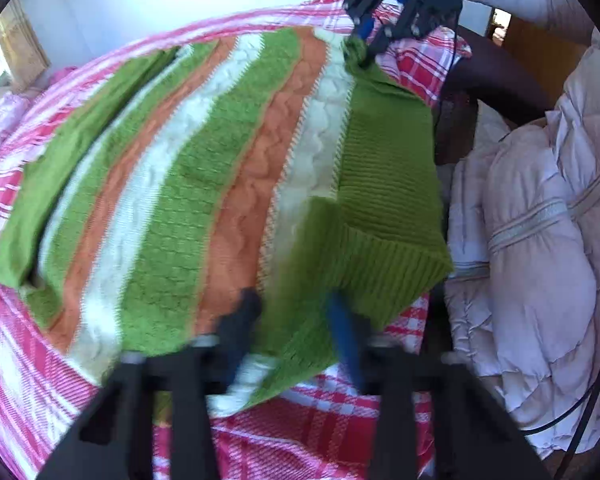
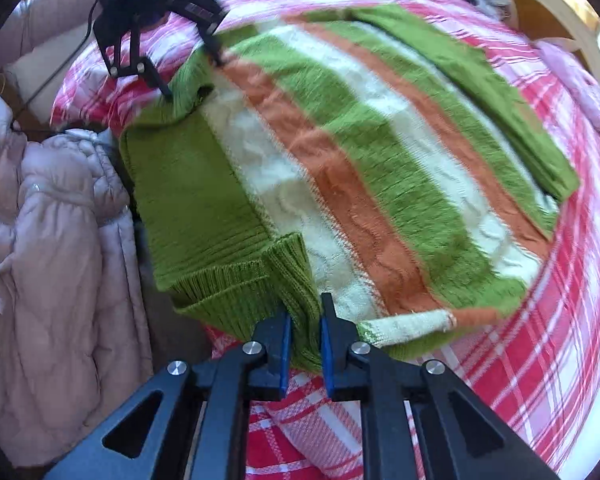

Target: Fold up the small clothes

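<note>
Right tool pinches sweater cuff; left view blurs it.

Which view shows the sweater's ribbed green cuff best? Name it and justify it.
The right wrist view: the ribbed green cuff is sharp, with its ridges clear, just ahead of the right gripper. The left wrist view shows the same cuff softer and motion-blurred.

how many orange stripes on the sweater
2 on the sweater: one orange stripe next to the cream band near the right tongs, another orange stripe farther over toward the folded green sleeve. More may be hidden underneath.
</note>
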